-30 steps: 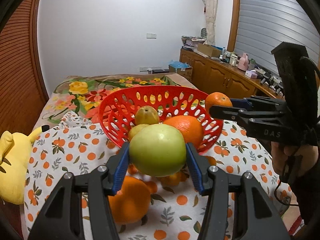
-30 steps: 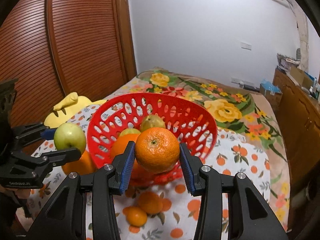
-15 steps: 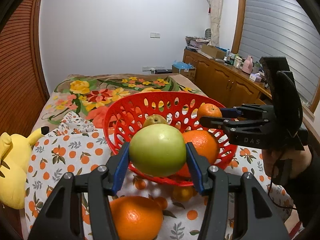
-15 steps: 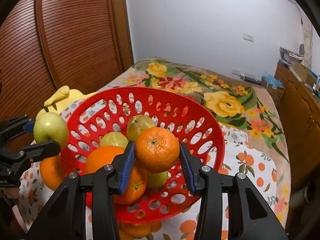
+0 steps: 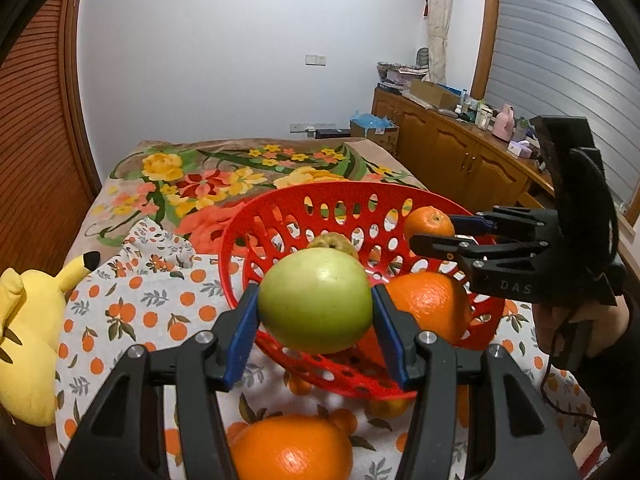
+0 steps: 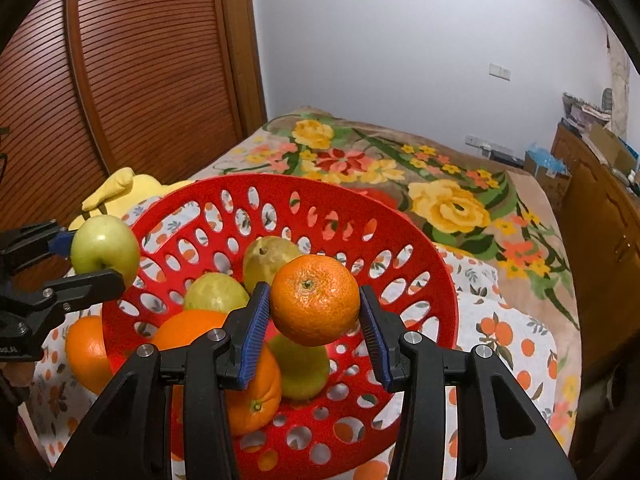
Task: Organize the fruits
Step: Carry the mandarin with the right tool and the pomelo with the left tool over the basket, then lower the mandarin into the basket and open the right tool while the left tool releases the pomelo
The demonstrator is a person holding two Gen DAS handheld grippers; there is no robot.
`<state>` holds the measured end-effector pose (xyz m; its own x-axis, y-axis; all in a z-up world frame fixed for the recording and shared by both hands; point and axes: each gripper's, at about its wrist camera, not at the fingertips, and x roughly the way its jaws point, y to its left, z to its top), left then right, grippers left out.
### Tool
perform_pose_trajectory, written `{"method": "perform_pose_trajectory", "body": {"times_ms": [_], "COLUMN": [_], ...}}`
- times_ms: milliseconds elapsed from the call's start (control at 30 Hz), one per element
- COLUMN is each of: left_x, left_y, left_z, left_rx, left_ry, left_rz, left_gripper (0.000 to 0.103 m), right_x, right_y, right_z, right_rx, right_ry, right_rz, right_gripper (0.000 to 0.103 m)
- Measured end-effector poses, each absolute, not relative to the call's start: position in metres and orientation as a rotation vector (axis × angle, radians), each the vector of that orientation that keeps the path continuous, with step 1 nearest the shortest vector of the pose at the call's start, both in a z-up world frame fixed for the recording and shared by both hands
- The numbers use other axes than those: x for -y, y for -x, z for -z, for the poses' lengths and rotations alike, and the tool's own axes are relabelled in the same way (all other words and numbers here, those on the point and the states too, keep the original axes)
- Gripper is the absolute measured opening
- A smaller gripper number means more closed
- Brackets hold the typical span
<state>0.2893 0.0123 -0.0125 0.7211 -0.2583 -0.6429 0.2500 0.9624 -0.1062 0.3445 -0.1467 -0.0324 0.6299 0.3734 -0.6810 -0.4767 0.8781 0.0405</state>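
- Left gripper [image 5: 316, 314]: jaws part-way apart, blue pads clamped on both sides of a green apple [image 5: 314, 300]. Centre of left wrist view, apple sits in front of the near rim of the red basket [image 5: 280, 200].
- Same apple in right wrist view at left edge [image 6: 105, 249], just outside the basket's left rim, held off the cloth.
- Right gripper [image 6: 316, 330]: narrower gap, pads pressing a small orange [image 6: 315, 300]. Centre of right wrist view, orange hangs over the basket interior, above the fruit inside.
- Left wrist view shows that orange [image 5: 428, 222] at right of centre, above the basket's right rim; person's hand [image 5: 576, 328] grips the handle at the right edge.
- In basket: a large orange [image 6: 224, 364] lower left, a pear [image 6: 268, 258] toward the back, two pale green fruits [image 6: 216, 292], one half hidden under the held orange.
- Outside basket: another orange [image 5: 292, 448] on the orange-print cloth [image 5: 120, 312], bottom centre of left wrist view.
- Yellow plush toy [image 5: 28, 320] at left edge, on the bed beside the cloth.
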Motion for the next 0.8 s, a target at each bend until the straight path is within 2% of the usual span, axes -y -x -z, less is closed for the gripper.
{"method": "perform_pose_trajectory", "body": {"times_ms": [333,433,800], "left_x": [-0.011,-0.011,-0.009], "left_y": [-0.312,-0.319,-0.337], "left_z": [0.016,0.018,0.025], "left_rx": [-0.732,-0.741,-0.772], "left_ry": [-0.006,-0.011,-0.020], "left_rz": [0.267,0.265,0.259], "left_gripper": [0.054,0.054,0.054], "right_x": [0.146,0.147,0.156], "right_y": [-0.350,-0.351,-0.342], "right_z": [0.036,0.034,0.023], "right_rx": [-0.754,-0.744,-0.696], "right_ry": [0.153,0.143,0.126], "right_rz": [-0.491,-0.488,-0.470], "right_gripper": [0.046,0.051,0.052]}}
